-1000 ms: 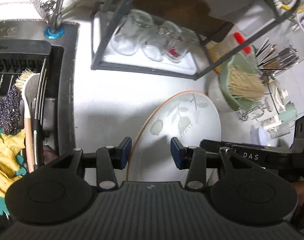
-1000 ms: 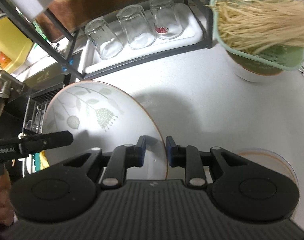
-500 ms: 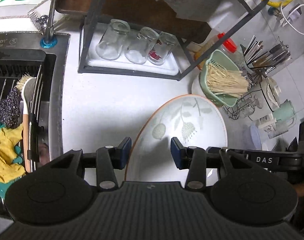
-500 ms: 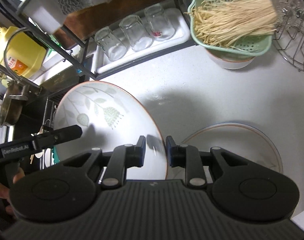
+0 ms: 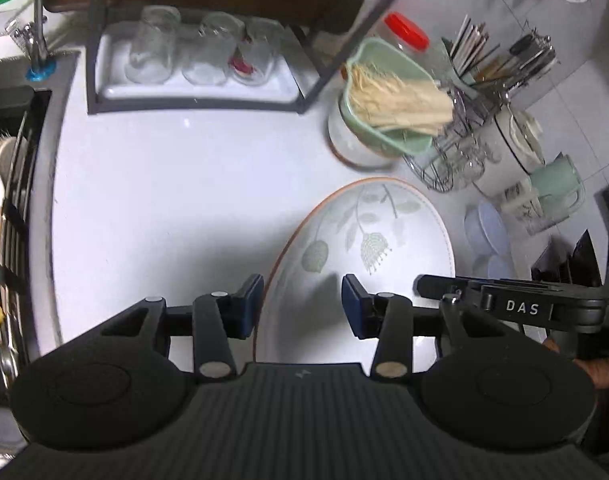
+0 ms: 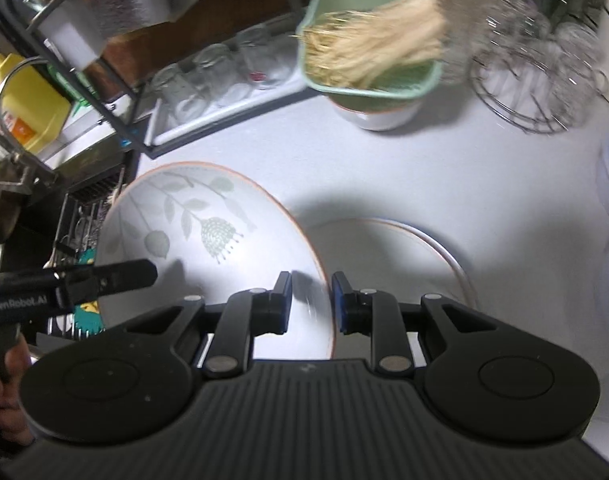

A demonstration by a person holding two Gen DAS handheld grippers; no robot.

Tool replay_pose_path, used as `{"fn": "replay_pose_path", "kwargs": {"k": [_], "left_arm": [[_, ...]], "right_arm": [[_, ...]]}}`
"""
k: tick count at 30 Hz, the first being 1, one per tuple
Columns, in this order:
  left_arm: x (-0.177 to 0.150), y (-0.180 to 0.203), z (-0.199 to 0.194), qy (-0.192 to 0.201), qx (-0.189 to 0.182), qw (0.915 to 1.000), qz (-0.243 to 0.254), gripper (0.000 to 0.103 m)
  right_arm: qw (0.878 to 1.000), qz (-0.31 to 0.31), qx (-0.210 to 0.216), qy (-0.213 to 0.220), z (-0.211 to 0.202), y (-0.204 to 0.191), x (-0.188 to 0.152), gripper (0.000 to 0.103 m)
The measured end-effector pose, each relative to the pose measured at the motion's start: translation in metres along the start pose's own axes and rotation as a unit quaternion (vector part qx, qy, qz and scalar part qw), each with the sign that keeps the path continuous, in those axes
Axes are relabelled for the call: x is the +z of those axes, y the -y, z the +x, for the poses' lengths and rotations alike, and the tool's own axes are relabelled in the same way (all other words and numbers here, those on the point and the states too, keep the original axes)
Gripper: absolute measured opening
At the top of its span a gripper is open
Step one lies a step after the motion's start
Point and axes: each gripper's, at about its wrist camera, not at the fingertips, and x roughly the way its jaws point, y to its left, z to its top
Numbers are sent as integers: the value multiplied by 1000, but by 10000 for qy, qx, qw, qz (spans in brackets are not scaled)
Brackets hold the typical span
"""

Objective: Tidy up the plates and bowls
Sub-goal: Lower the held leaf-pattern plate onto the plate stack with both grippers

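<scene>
You held the leaf-patterned plate [image 5: 368,240] up over the white worktop [image 5: 164,200], one rim in each pair of tongs. Your left tongs [image 5: 302,306] straddled its left rim, though the pads stood apart and I could not tell whether they pressed it. Your right tongs [image 6: 311,300] were narrow, pinched on the right rim. A second plate [image 6: 388,252] lay flat on the worktop just right of it, with the green colander [image 6: 368,80] at the far side.
</scene>
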Motion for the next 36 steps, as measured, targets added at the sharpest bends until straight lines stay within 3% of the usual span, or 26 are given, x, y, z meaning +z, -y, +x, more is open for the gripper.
{"fn": "replay_pose_path", "kwargs": {"k": [3, 23, 36], "left_arm": [[-6, 13, 8, 48, 143, 9994, 296, 48], [-8, 66, 45, 146, 511, 9972, 519, 48], [-15, 96, 81, -51, 1049, 9885, 1086, 48]], "right_arm": [[10000, 28, -88, 28, -3, 6, -10, 25], [9995, 302, -12, 131, 8, 62, -30, 25], [9985, 40, -440, 331, 14, 73, -39, 25]]}}
